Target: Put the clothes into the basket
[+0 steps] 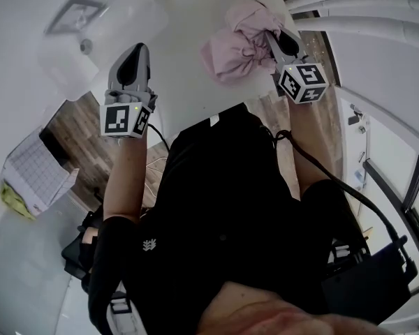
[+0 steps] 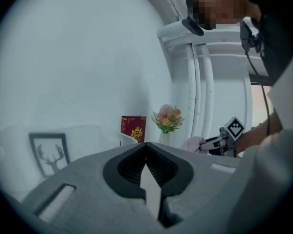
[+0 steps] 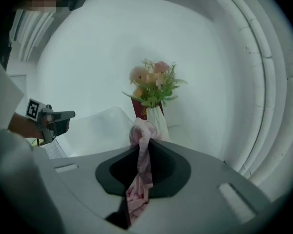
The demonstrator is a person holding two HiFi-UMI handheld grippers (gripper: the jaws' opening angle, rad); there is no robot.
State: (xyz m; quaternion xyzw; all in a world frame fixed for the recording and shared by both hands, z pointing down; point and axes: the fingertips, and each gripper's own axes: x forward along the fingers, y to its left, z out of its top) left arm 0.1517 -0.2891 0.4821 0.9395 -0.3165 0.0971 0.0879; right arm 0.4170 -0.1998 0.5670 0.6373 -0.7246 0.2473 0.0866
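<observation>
The pink garment is bunched over the counter's right side, pinched in the right tongs. A translucent basket stands toward the counter's left edge. The left tongs, pressed together and empty, are beside it.

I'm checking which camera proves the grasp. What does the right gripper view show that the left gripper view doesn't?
Only the right gripper view: the pink garment pinched between the right gripper's shut jaws. Only the left gripper view: a framed deer picture, and the left gripper's jaws shut on nothing. Both: the flowers and the red box.
</observation>
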